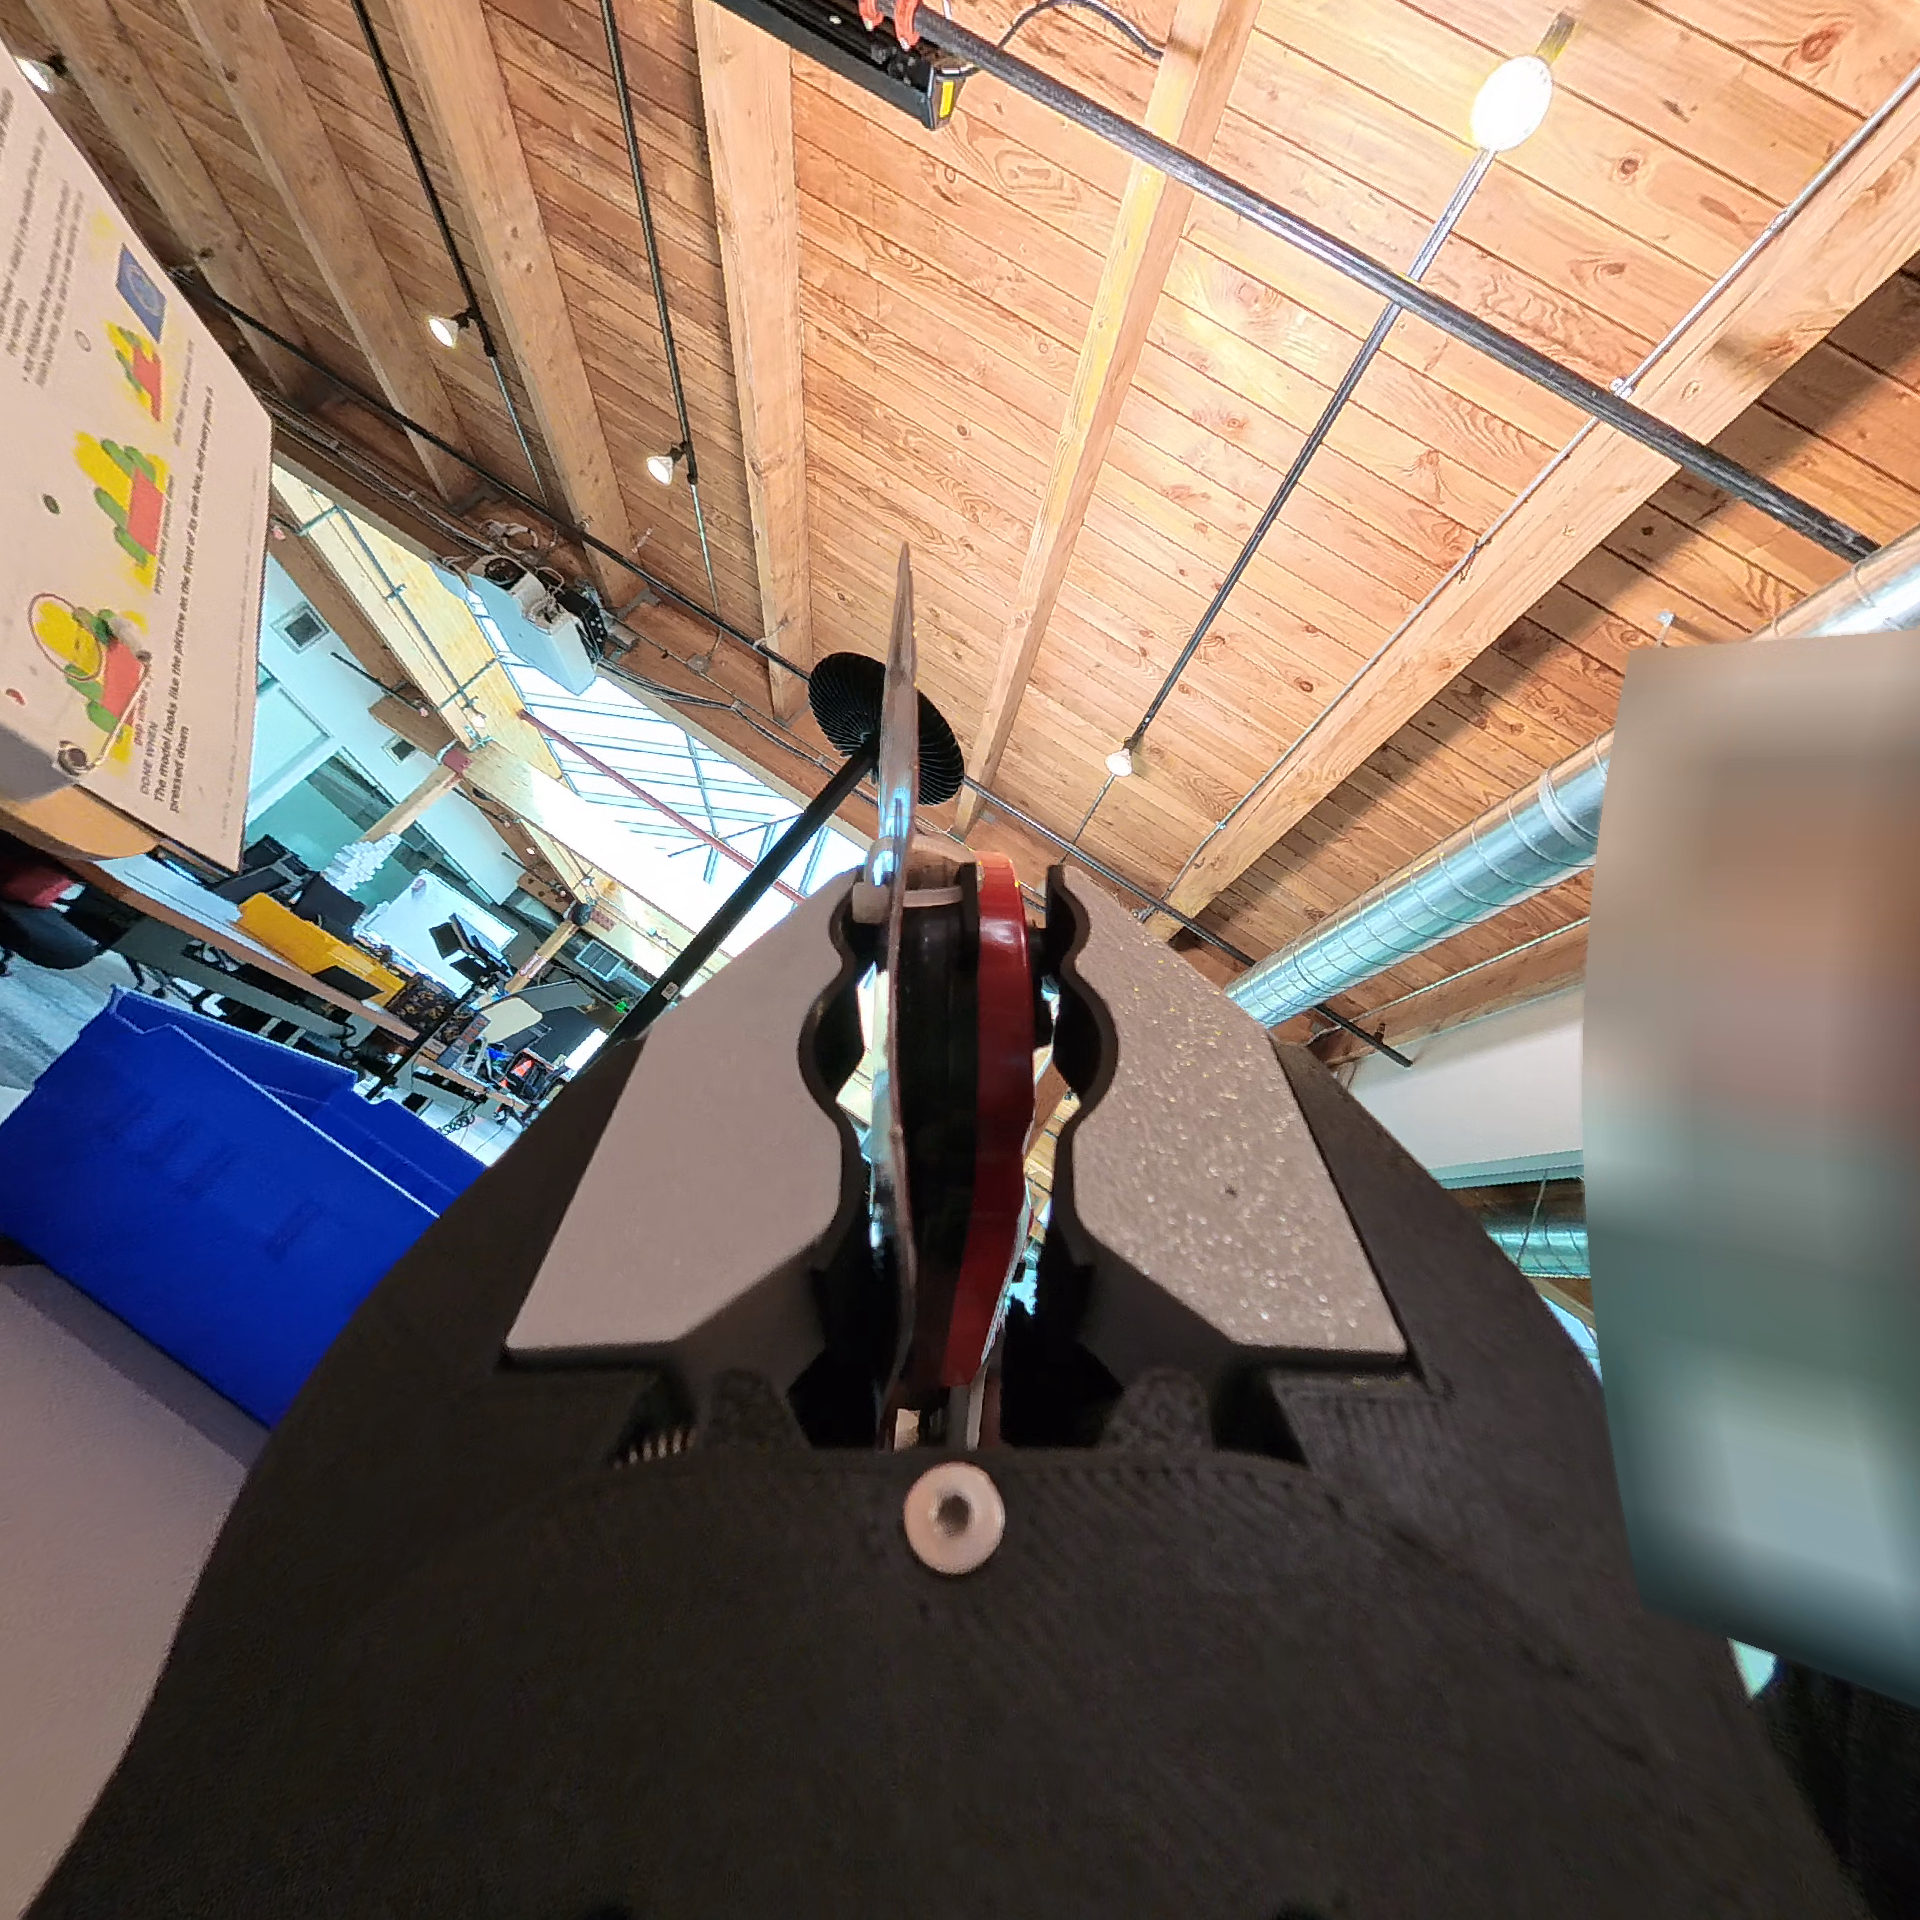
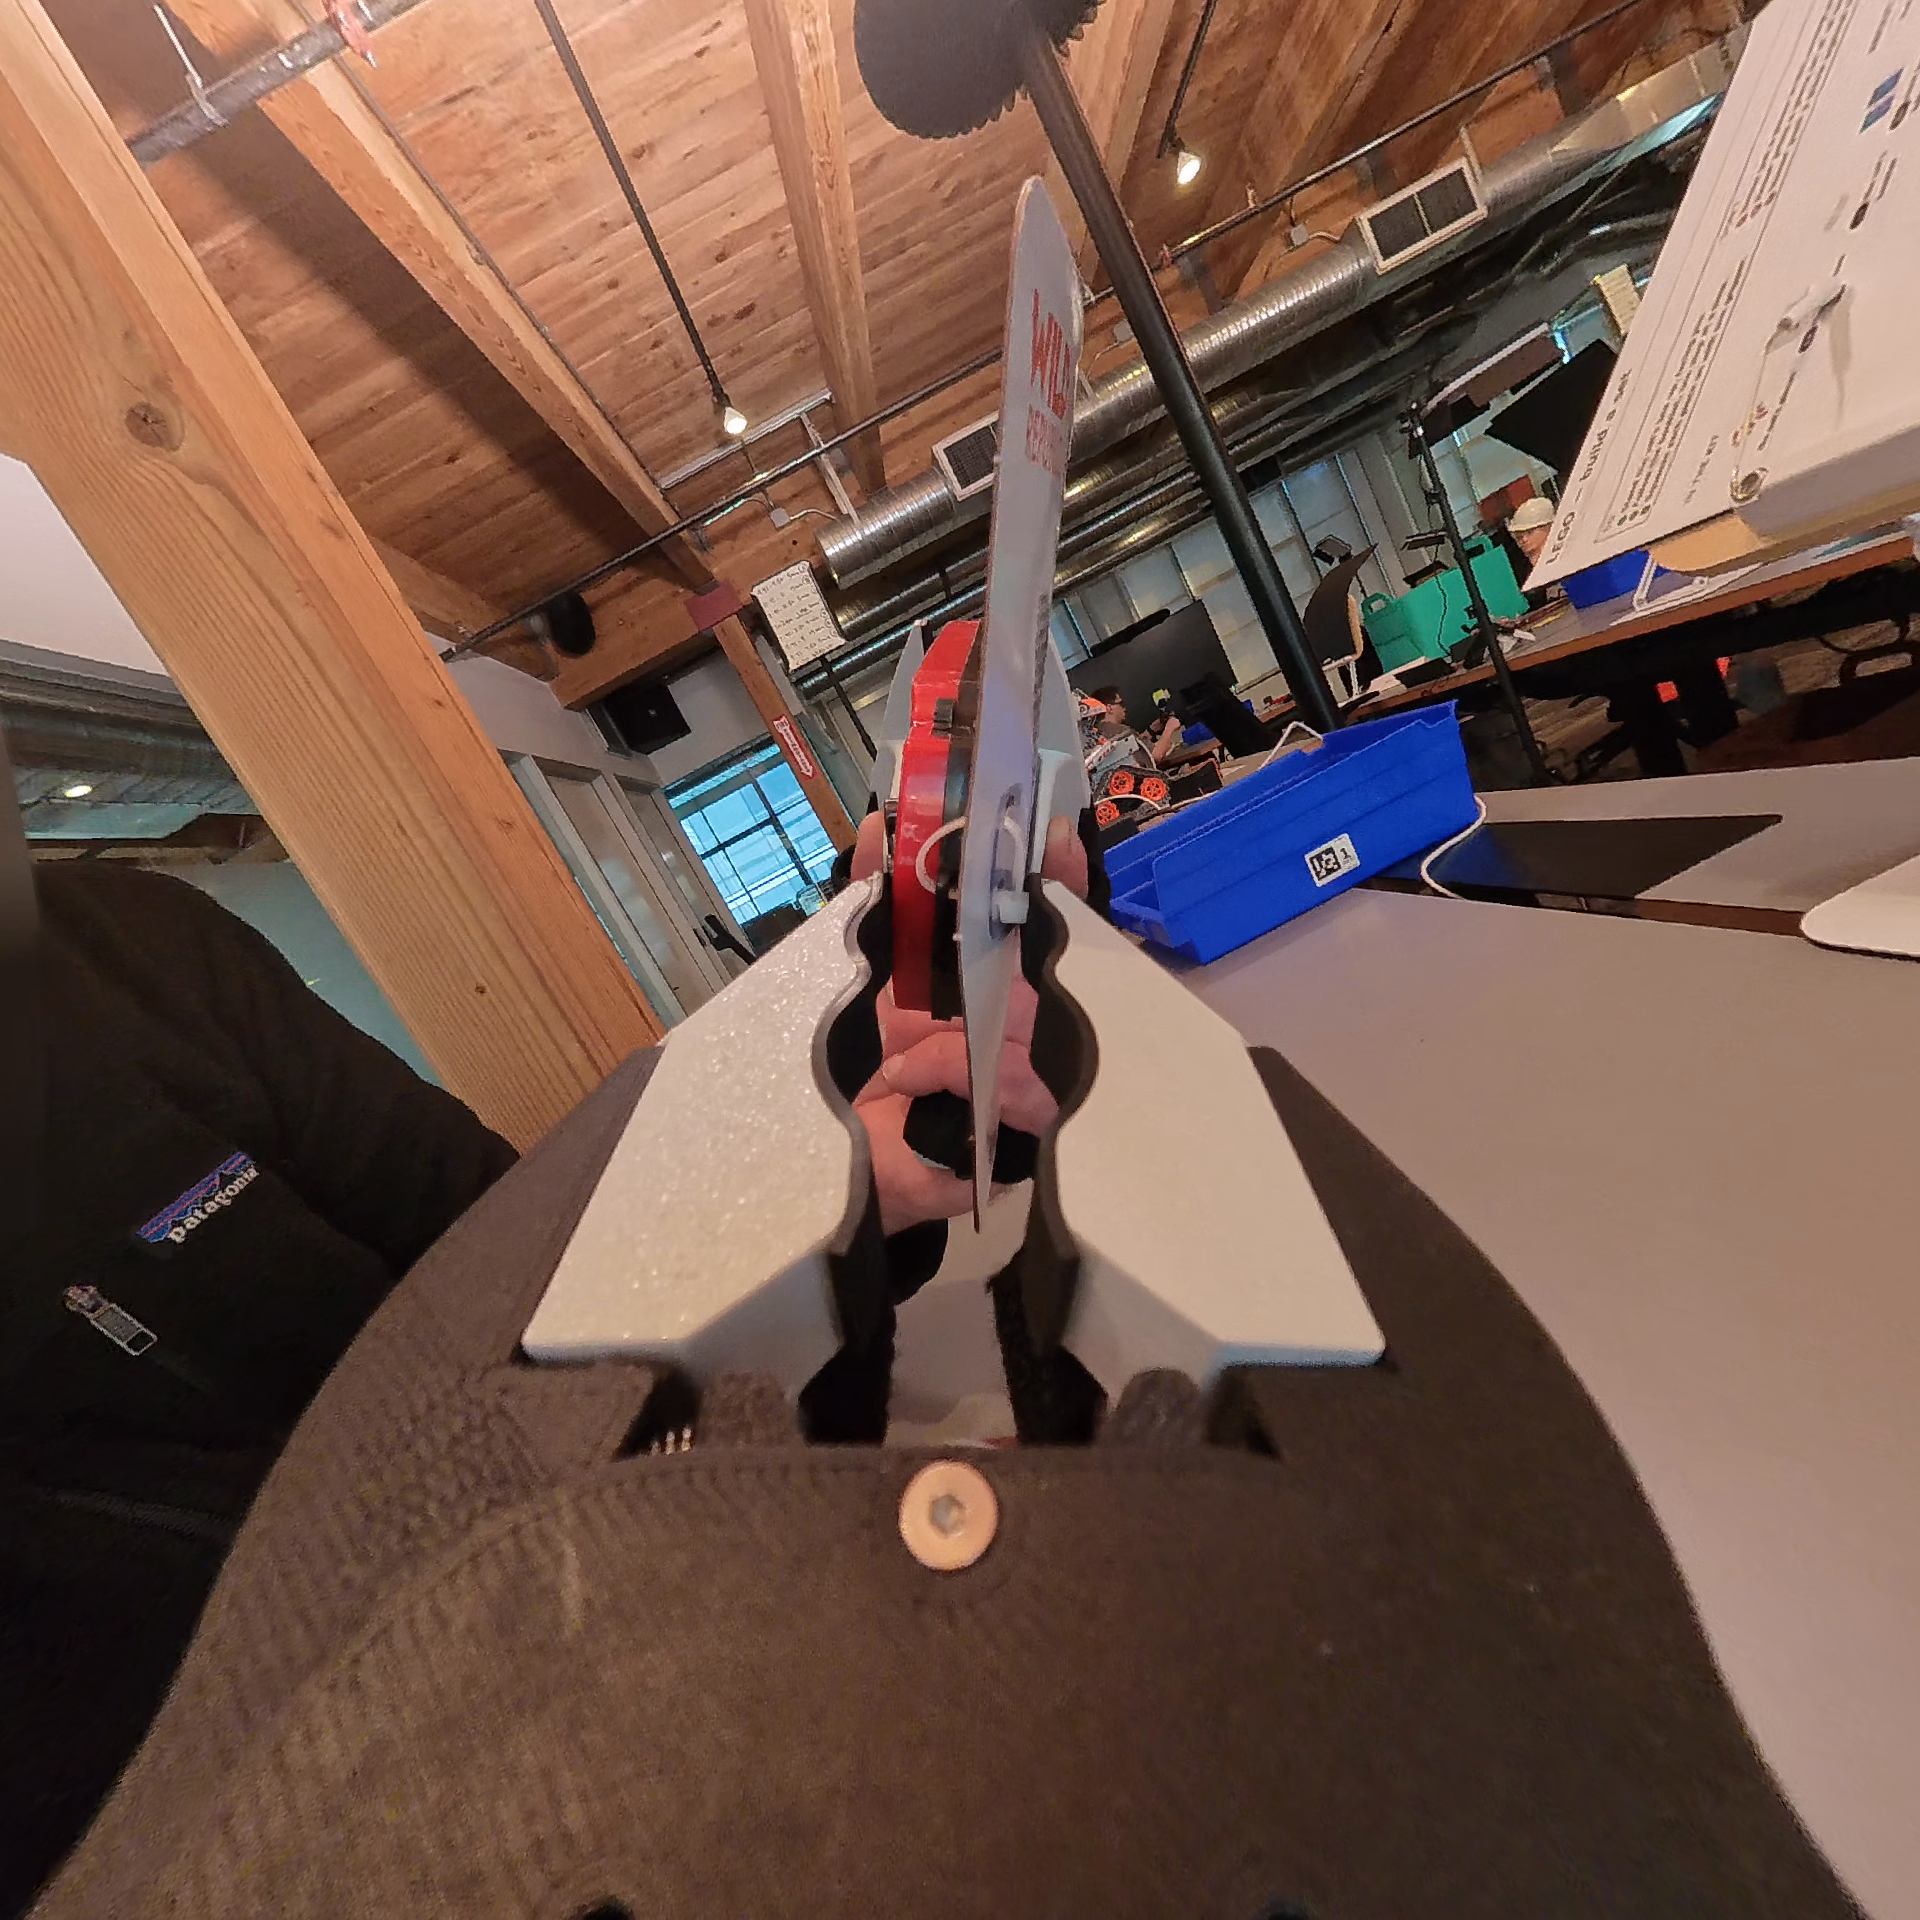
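My left gripper (image 1: pixel 951 883) points up at the wooden ceiling and is shut on a flat red and black object (image 1: pixel 987 1091). A thin grey tag (image 1: pixel 896 727) is tied to it with a white zip tie and sticks up past the fingertips. In the right wrist view the same red object (image 2: pixel 927 831) and grey tag (image 2: pixel 1023 582) stand upright in the gap of my right gripper (image 2: pixel 956 904). Its jaws are apart and no pad visibly touches the tag. Behind them I see the left gripper's grey fingertips (image 2: pixel 1062 753) and a person's hand (image 2: pixel 914 1091).
A blue bin (image 2: pixel 1299 831) sits on the grey table (image 2: pixel 1558 1091), and it also shows in the left wrist view (image 1: pixel 208 1174). An instruction board (image 1: pixel 114 468) stands nearby, and a black pole with a ribbed disc (image 1: pixel 842 707) rises behind. A wooden post (image 2: pixel 312 675) and a dark jacket sleeve (image 2: pixel 156 1195) are at left.
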`<state>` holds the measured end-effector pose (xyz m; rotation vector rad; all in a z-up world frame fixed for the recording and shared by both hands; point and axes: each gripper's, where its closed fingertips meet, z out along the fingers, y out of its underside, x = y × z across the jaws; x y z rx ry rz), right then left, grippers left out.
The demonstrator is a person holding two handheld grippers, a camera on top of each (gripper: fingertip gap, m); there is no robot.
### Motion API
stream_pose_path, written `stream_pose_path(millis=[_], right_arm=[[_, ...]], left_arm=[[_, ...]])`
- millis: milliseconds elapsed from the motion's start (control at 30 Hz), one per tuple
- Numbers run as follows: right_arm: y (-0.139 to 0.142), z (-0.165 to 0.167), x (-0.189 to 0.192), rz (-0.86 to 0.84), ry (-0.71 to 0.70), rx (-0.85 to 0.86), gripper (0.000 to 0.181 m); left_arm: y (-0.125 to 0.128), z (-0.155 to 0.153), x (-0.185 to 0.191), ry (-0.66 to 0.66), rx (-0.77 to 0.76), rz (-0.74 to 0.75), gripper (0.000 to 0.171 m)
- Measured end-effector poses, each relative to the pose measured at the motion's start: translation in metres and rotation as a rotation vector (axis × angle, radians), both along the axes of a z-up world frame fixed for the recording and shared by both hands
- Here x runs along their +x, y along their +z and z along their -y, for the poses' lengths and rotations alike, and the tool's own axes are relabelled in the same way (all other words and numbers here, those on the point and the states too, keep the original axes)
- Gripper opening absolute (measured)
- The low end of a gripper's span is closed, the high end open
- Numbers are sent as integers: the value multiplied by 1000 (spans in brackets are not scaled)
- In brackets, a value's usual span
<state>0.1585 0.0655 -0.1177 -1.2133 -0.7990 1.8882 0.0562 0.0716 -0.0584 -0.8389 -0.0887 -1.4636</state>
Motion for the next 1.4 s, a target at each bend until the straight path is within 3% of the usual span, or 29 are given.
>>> stream_pose_path(millis=[1133, 1400], right_arm=[[13, -5, 17, -104, -15, 2, 27], [19, -9, 26, -148, -33, -4, 25]], left_arm=[[-3, 3, 17, -57, -14, -94, 29], [-7, 2, 27, -85, -29, -182, 30]])
